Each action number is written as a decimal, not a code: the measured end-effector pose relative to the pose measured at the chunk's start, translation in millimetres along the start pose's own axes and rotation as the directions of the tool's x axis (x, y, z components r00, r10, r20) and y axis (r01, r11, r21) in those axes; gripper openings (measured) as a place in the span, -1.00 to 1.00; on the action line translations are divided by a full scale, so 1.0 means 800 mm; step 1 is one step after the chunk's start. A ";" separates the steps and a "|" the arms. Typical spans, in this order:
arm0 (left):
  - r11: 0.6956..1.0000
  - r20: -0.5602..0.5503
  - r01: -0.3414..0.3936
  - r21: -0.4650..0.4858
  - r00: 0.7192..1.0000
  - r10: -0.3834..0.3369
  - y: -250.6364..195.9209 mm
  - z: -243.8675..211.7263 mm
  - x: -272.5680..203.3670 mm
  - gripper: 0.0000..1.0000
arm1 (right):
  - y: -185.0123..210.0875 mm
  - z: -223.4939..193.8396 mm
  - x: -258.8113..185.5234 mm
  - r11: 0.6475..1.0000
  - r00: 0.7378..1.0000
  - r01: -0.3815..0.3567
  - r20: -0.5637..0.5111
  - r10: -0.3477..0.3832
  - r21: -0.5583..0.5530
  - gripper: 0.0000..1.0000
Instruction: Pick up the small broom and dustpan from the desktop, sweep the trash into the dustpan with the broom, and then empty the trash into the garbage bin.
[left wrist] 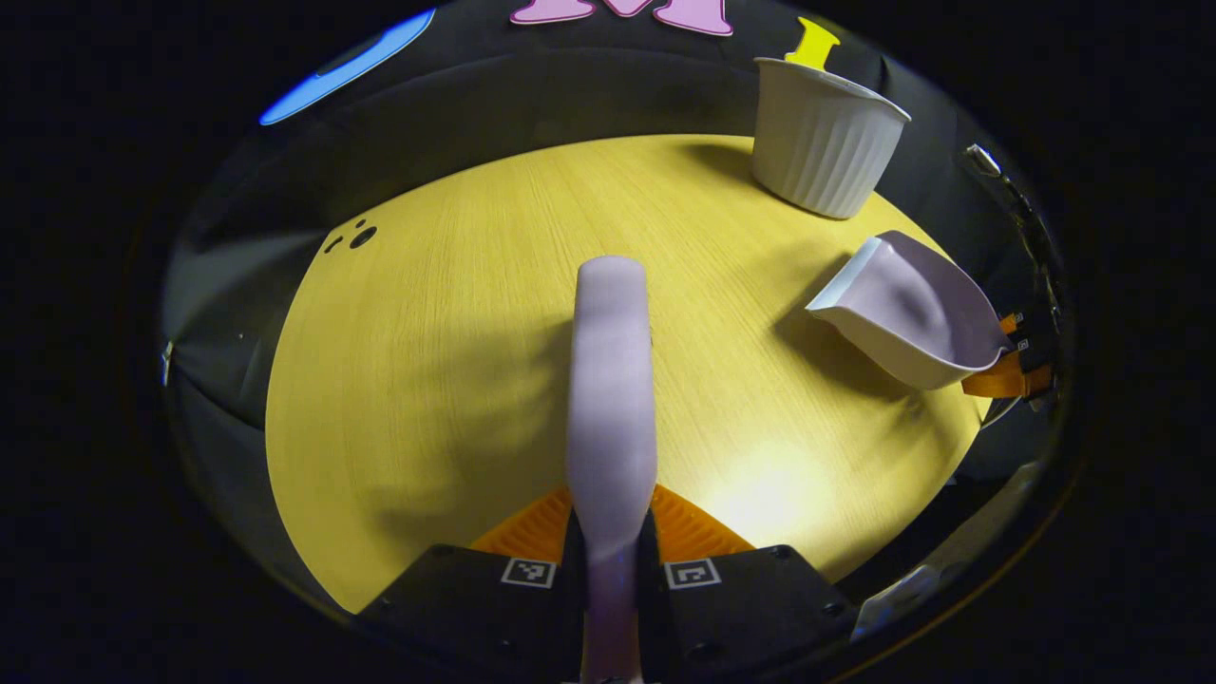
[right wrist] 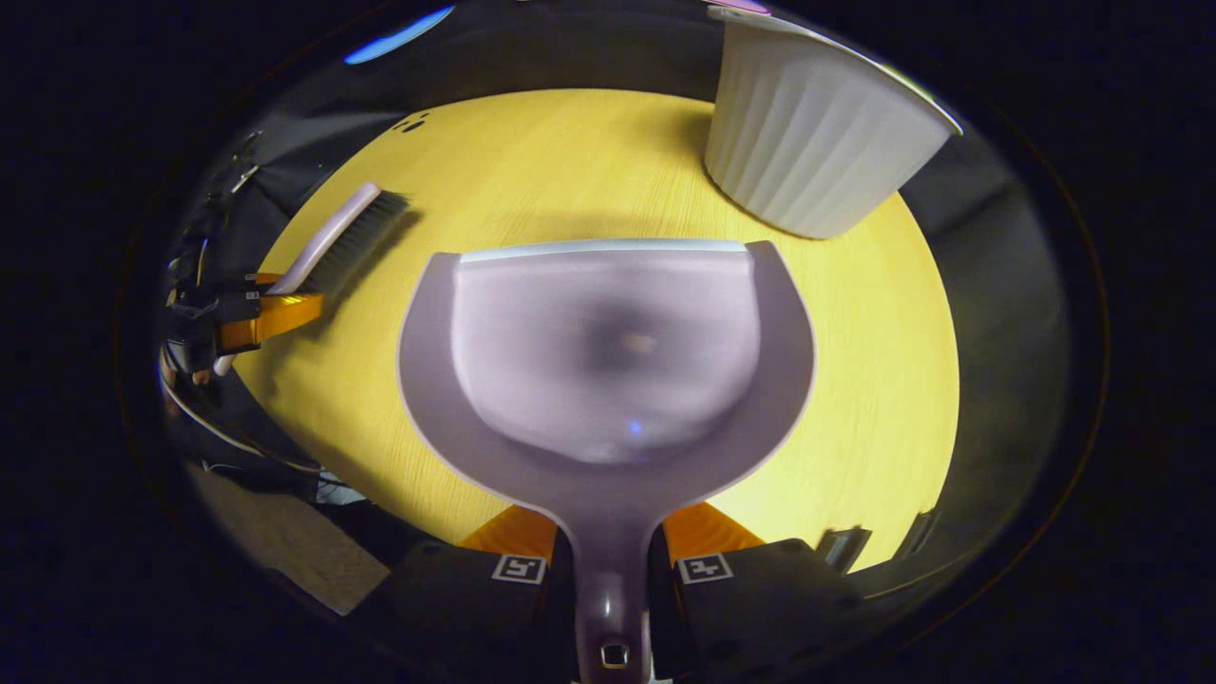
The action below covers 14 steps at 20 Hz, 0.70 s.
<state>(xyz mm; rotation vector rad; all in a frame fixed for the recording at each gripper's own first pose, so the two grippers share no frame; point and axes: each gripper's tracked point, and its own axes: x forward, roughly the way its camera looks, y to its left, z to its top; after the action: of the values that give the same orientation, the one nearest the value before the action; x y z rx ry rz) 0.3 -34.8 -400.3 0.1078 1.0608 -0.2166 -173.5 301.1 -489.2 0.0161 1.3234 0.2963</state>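
My left gripper (left wrist: 611, 532) is shut on the pale lilac broom handle (left wrist: 611, 380), which runs straight ahead over the yellow desktop (left wrist: 446, 342). In the right gripper view the broom (right wrist: 344, 233) lies low at the left, dark bristles toward the desk, with the left gripper (right wrist: 261, 318) on its handle. My right gripper (right wrist: 608, 556) is shut on the handle of the lilac dustpan (right wrist: 608, 361), whose mouth faces away. The dustpan (left wrist: 902, 313) hangs tilted above the desk at the right. A few dark trash specks (left wrist: 356, 236) lie at the far left edge, also visible as trash (right wrist: 413, 122).
A white ribbed garbage bin (left wrist: 825, 142) stands at the desk's far right, close ahead of the dustpan in the right gripper view as the bin (right wrist: 817, 142). Cables hang by the left gripper at the desk's edge (right wrist: 218, 418). Dark booth cloth surrounds the desk.
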 end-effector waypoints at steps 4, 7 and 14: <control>1.000 -0.021 -0.014 -0.007 1.000 0.013 0.010 -0.002 0.015 -0.44 | 0.005 0.004 0.017 1.000 1.000 0.010 -0.007 -0.010 0.028 -0.29; 1.000 -0.035 -0.017 0.008 0.999 0.018 0.010 -0.005 0.017 -0.40 | 0.004 0.005 0.026 0.999 1.000 0.007 -0.019 -0.006 0.033 -0.29; 0.996 -0.026 -0.061 0.060 0.998 0.063 0.021 -0.003 0.011 -0.39 | 0.007 -0.001 0.022 1.000 0.999 -0.018 -0.037 0.019 0.021 -0.22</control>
<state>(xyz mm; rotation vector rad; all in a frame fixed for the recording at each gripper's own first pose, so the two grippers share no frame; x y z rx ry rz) 6.4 -18.9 -409.2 0.1977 1.0779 -0.1909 -171.9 310.0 -504.9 0.0403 1.3635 0.2998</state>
